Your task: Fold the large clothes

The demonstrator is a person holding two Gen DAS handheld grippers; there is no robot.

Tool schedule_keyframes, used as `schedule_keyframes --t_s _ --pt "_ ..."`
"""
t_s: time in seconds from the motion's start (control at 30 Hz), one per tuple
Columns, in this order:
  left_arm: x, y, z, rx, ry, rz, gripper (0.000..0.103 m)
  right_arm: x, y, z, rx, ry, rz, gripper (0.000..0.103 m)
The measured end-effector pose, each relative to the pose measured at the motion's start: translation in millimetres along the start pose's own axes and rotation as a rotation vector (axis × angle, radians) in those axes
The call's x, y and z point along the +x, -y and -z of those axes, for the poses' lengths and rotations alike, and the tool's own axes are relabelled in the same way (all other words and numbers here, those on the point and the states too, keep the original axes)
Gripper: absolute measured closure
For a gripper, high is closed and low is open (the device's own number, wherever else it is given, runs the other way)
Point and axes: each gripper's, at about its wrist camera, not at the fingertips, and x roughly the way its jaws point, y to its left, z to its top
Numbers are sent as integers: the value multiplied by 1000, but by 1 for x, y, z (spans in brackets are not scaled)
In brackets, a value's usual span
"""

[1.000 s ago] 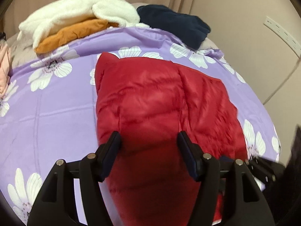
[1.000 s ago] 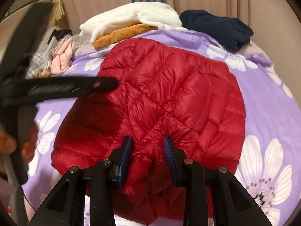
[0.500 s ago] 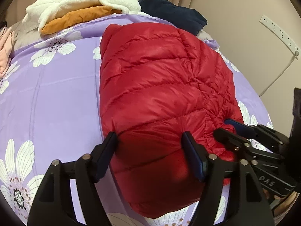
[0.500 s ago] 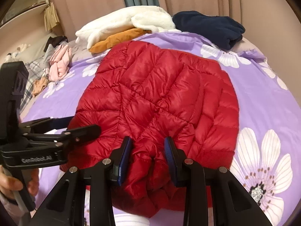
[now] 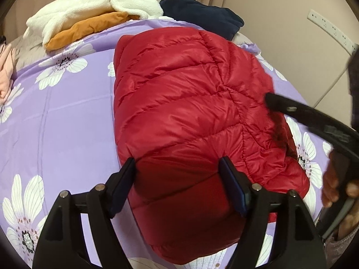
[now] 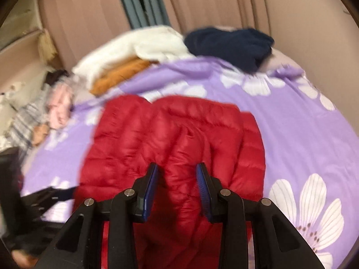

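Left tool [image 5: 177, 168] just widened, loose around jacket [image 5: 179, 103]; right tool [image 6: 177, 174] pinching jacket.

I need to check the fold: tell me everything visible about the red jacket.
The red jacket is a shiny, quilted puffer, folded into a puffy bundle lying on the purple floral sheet. The right gripper pinches a ridge of its near edge. The left gripper straddles another part; its fingers have just been opening.
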Motion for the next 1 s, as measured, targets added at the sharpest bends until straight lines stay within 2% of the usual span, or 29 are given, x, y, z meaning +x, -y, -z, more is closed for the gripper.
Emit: schedule_keyframes --t_s 0.2,0.37,0.63,0.8,1.0 --pt "4 3 -3 32 5 -10 24 22 7 6 21 -53 38 69" --pt "10 4 -4 46 5 -15 20 28 13 8 42 -72 9 68" --pt "4 5 -6 46 0 -27 20 21 19 6 79 -62 -45 67" --pt "-13 5 -7 48 37 -47 21 10 23 3 96 -45 -75 59" --pt "-30 -4 -9 9 73 -46 22 2 20 1 102 -34 -85 57"
